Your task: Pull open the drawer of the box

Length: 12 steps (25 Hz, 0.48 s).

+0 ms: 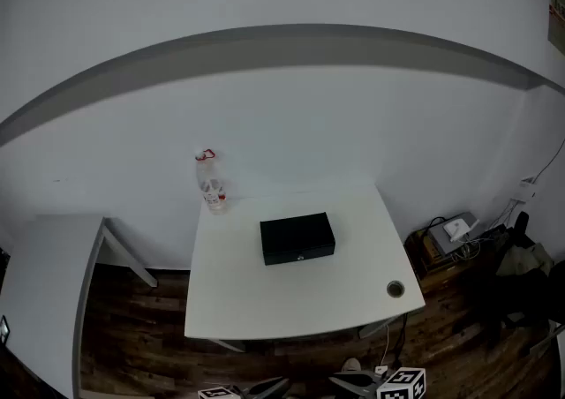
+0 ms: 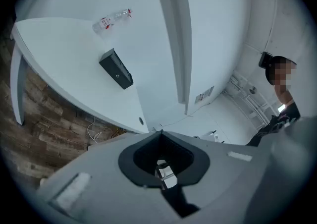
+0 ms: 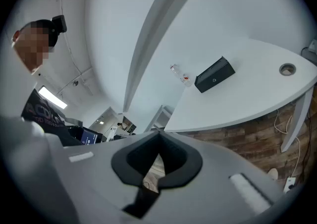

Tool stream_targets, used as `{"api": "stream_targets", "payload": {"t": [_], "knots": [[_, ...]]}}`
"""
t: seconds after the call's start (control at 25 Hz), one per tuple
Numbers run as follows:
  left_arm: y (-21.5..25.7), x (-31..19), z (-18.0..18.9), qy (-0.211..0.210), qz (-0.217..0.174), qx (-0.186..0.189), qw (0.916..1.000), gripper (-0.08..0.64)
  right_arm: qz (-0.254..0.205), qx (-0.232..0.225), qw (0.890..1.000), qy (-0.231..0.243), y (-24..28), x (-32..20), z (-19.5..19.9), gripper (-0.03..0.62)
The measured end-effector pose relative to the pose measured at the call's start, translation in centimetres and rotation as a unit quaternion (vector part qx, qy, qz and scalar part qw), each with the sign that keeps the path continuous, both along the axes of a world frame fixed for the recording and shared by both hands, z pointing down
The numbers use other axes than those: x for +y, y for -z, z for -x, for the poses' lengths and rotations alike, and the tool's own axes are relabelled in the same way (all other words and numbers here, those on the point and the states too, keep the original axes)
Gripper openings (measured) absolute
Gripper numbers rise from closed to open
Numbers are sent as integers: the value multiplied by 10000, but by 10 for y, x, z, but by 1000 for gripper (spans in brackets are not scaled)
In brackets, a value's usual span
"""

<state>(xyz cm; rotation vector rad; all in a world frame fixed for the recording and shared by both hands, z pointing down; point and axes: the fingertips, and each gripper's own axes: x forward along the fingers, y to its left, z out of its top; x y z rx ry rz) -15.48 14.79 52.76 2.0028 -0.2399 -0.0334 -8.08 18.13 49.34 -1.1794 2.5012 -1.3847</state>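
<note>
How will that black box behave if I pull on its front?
The black box looks small and low, so probably light. Sitting free on the smooth white table, it would likely slide toward you rather than tip.

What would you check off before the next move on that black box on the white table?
1. Black rectangular box sits on the white table, front toward the person: ok.
2. Small round fitting on its front, graspable: cannot tell.
3. Clear plastic bottle at the table's rear corner, apart from the box: ok.
4. Left gripper open to grasp: not ok, jaws shut, empty.
5. Right gripper open: not ok, shut, empty.
6. Grippers near the box: not ok, both short of the table.
</note>
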Motion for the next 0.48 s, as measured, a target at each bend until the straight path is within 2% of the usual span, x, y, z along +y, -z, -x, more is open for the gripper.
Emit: {"api": "stream_targets", "payload": {"t": [0.48], "knots": [[-1,4,-4,-31,3,-12,10000,5,-32,34,10000,-59,-1,4,-5,3]]}}
